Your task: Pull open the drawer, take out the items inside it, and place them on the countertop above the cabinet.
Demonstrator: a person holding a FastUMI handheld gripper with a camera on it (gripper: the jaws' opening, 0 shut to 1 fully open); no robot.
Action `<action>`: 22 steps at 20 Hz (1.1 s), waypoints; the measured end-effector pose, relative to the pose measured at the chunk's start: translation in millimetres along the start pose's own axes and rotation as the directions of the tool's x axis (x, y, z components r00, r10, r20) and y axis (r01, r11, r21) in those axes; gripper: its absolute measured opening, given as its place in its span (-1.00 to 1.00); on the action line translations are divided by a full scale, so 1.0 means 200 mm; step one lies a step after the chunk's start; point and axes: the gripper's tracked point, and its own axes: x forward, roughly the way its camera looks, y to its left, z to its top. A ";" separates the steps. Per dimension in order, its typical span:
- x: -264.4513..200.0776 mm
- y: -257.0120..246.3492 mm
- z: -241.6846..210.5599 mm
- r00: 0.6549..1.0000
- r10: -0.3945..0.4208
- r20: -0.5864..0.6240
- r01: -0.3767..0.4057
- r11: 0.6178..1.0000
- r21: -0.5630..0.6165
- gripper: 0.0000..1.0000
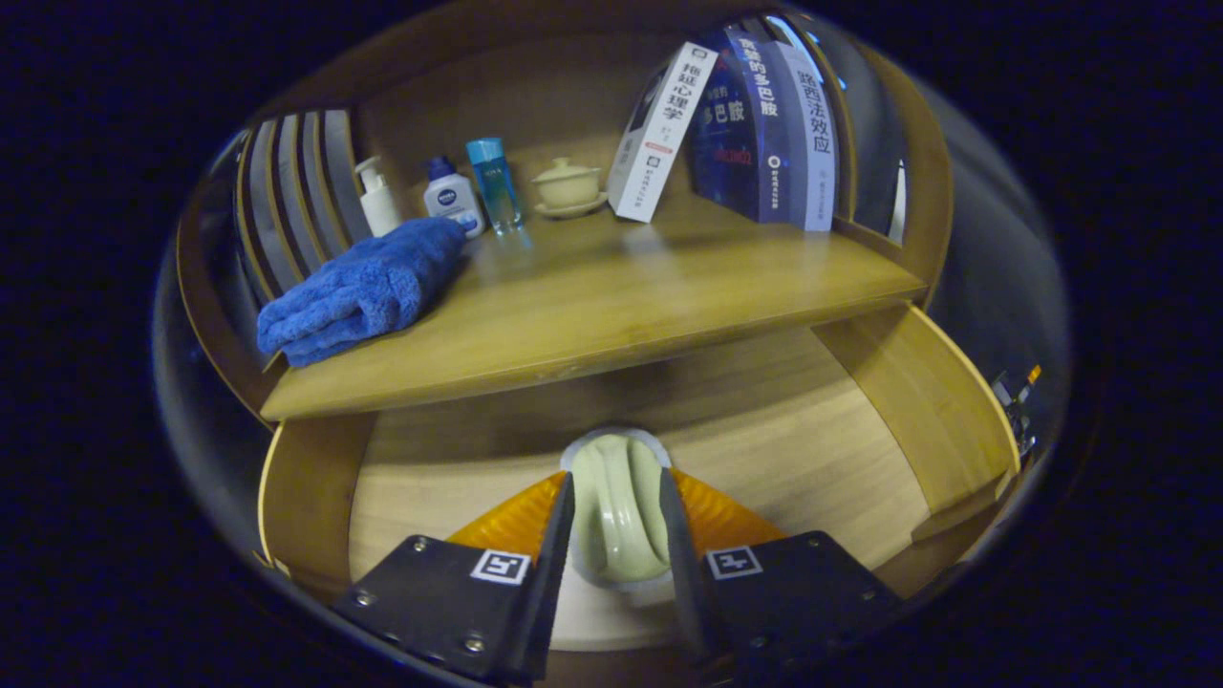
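The tabletop (592, 296) of the wooden cabinet spans the scene beyond the fingers, with slatted sides rising left and right. Below it the drawer (917, 401) stands pulled open, its light wood floor bare except for what lies between the fingers.

On the tabletop, three books (755, 124) stand at the right rear, the leftmost one tilted and leaning against the others. A folded blue towel (363, 287) lies at the left front corner. Behind the towel stand a white pump bottle (377, 199), a small white bottle with a blue cap (451, 196) and a clear blue bottle (494, 182), close together in a row. Just right of them sits a pale lidded cup on a saucer (568, 186).

The hand-held gripper (616, 521) is over the open drawer, its two fingers closed against the sides of a pale green cup (619, 506), grasping it. Whether the cup rests on the drawer floor or is lifted clear cannot be told.
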 end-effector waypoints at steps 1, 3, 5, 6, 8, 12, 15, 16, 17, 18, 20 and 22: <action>0.00 0.00 -0.03 0.999 -0.003 -0.033 0.002 1.000 -0.005 0.06; 0.01 -0.01 -0.06 0.997 -0.026 -0.075 0.024 0.999 -0.030 0.06; 0.02 -0.04 -0.10 0.990 -0.062 -0.126 0.058 0.998 -0.039 0.06; 0.02 -0.04 -0.12 0.988 -0.061 -0.144 0.056 0.998 -0.035 0.06; 0.04 -0.03 -0.10 0.989 -0.057 -0.136 0.054 0.998 -0.021 -0.07; 0.06 0.00 -0.05 0.996 -0.031 -0.088 0.031 1.000 -0.004 -0.35; 0.05 -0.03 -0.05 0.996 -0.056 -0.074 0.056 0.998 0.000 -0.58; 0.04 -0.02 -0.04 0.996 -0.065 -0.062 0.065 0.998 0.000 -0.58; 0.05 -0.07 -0.04 0.992 -0.108 -0.061 0.109 0.994 0.000 -0.75; 0.04 -0.11 -0.04 0.985 -0.160 -0.057 0.161 0.987 -0.001 -0.75; 0.02 -0.15 -0.01 0.977 -0.211 -0.034 0.211 0.977 0.008 -0.75; 0.00 -0.17 0.00 0.971 -0.239 -0.013 0.240 0.970 0.034 -0.75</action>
